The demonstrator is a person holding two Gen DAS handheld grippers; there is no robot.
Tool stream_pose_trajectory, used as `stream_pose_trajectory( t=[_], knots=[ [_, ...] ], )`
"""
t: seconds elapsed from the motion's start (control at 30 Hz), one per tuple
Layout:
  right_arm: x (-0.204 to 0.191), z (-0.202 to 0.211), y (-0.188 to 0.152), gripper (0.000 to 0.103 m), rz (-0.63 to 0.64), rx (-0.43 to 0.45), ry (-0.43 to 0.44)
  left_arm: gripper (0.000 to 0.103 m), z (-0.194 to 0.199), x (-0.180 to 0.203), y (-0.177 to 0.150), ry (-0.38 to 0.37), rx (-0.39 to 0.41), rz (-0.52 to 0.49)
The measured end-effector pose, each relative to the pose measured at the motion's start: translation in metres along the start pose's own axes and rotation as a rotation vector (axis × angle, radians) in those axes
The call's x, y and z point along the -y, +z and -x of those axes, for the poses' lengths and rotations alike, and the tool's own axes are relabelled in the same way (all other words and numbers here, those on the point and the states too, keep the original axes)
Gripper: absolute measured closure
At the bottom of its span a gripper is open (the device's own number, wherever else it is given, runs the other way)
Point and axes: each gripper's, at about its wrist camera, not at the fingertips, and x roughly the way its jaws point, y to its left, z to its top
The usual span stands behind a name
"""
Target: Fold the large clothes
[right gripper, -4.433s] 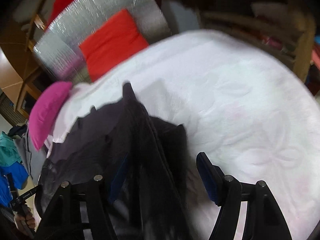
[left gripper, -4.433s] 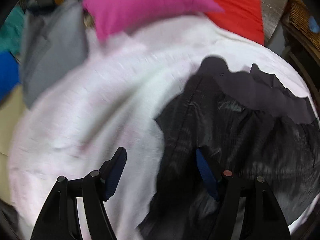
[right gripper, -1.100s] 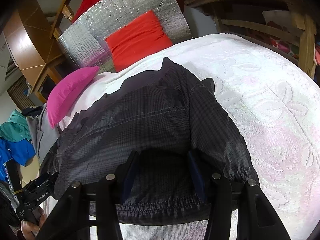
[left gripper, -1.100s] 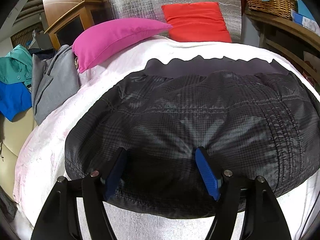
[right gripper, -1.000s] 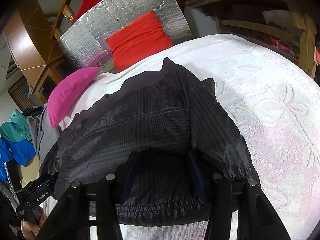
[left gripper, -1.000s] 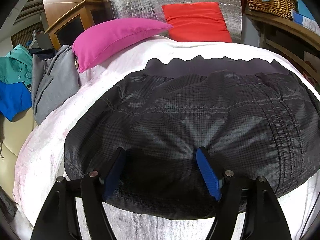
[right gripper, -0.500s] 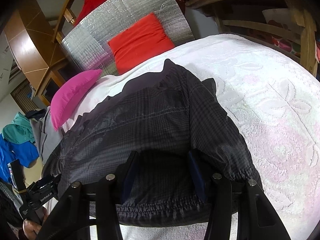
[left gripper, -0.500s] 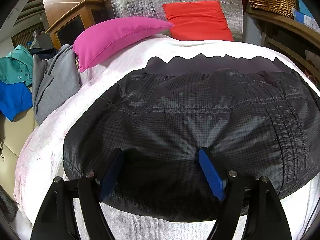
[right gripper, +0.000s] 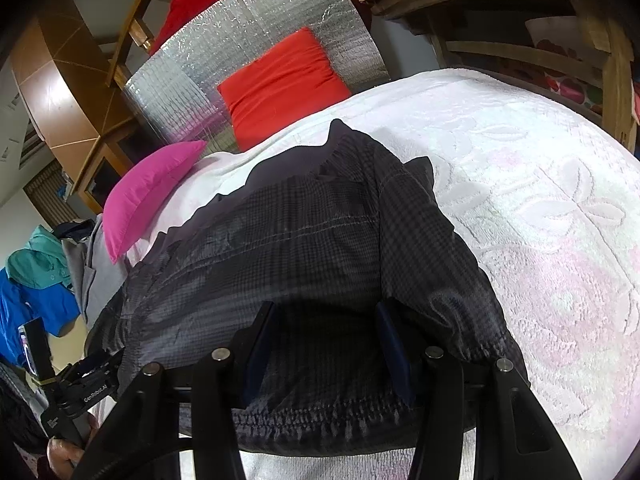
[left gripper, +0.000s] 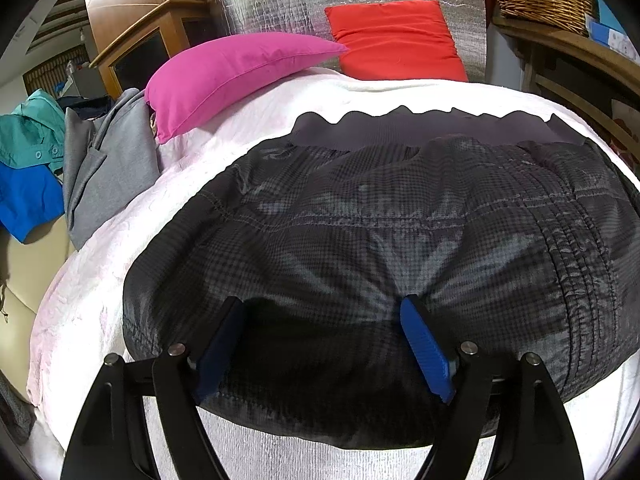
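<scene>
- Left tongs (left gripper: 320, 344), in the left wrist view, are standing wide and easing a little wider; the near edge of the dark checked jacket (left gripper: 380, 220) is lying between the blue pads (left gripper: 424, 344), but the pads are not pinching it, so I am reading this as a release.
- That jacket is lying spread across the white bedspread (left gripper: 100, 264), its ribbed hem toward the pink pillow (left gripper: 236, 72) and the red pillow (left gripper: 396, 40) at the head of the bed. It is puffing up in the middle rather than lying flat.
- A grey garment (left gripper: 104, 160) and blue and teal clothes are waiting off the left side of the bed, well apart from the jacket.
- Right tongs (right gripper: 324, 344), in the right wrist view, are sitting about half open with the jacket's gathered near edge (right gripper: 320, 420) bunching between the pads. The fabric seems to be pressing against both pads, so I am judging this side as gripping the jacket, though shadow is making the contact hard to confirm.
- At the lower left of this view, a hand (right gripper: 64, 454) is holding the other tool by the jacket's far corner.
- Step in hand, as I judge it: setting down the near edge after laying the jacket out or finishing a fold. The next move is likely calling for letting go on the right too, then smoothing the bulge and taking hold of a side or sleeve for the following fold.
</scene>
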Motion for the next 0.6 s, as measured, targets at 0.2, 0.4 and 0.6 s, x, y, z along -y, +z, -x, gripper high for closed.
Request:
stream_pose_trajectory(
  t=[0.2, 0.4, 0.6],
  knots=[
    [0.0, 0.008, 0.008, 0.048, -0.033, -0.026, 0.006, 0.022, 0.001, -0.002, 0.002, -0.006, -0.013, -0.003],
    [0.003, 0.043, 0.029, 0.04, -0.034, 0.092, -0.024, 0.022, 0.017, -0.024, 0.01, 0.062, 0.035, 0.0],
    [0.04, 0.039, 0.034, 0.03, -0.121, 0.039, -0.107, 0.022, 0.019, -0.09, 0.017, 0.175, 0.043, 0.052]
  ],
)
